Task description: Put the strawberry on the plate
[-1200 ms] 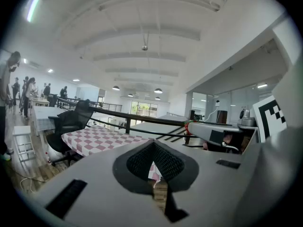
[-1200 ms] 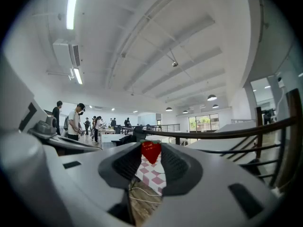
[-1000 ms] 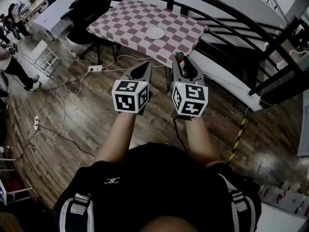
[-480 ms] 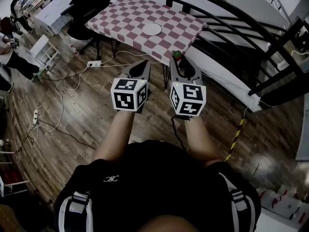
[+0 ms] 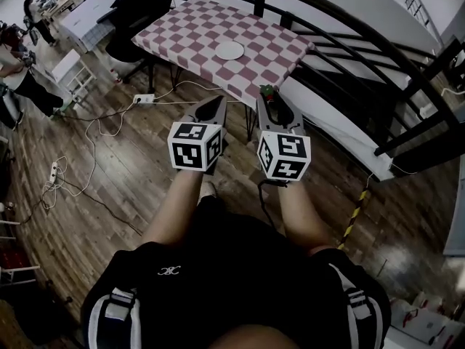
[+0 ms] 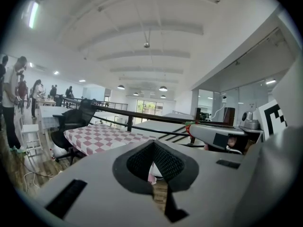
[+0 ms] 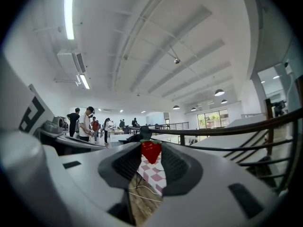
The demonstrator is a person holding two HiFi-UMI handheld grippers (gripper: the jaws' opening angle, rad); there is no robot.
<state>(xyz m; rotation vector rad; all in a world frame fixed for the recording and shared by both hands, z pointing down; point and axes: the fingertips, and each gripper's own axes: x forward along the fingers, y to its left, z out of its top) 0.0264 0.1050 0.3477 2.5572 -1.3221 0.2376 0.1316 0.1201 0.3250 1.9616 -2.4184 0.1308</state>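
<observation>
A red strawberry (image 7: pixel 151 151) with a green top sits pinched between the tips of my right gripper (image 7: pixel 151 153), which is shut on it. In the head view that gripper (image 5: pixel 269 95) is held out in the air above the wooden floor, with the strawberry (image 5: pixel 269 90) at its tip, short of the table's near corner. A small white plate (image 5: pixel 231 49) lies in the middle of the pink-and-white checked table (image 5: pixel 182 27). My left gripper (image 5: pixel 213 104) hangs beside the right one, its jaws shut on nothing. In the left gripper view its tips (image 6: pixel 152 144) meet.
A black railing (image 5: pixel 349 35) runs behind and to the right of the table. A dark office chair (image 5: pixel 138 13) stands at the table's left. White cables and a power strip (image 5: pixel 142 102) lie on the floor. People stand at the far left (image 5: pixel 22 86).
The table has drawn slightly nearer and the view has shifted a little. Both grippers keep their pose, and the strawberry stays gripped in the right one.
</observation>
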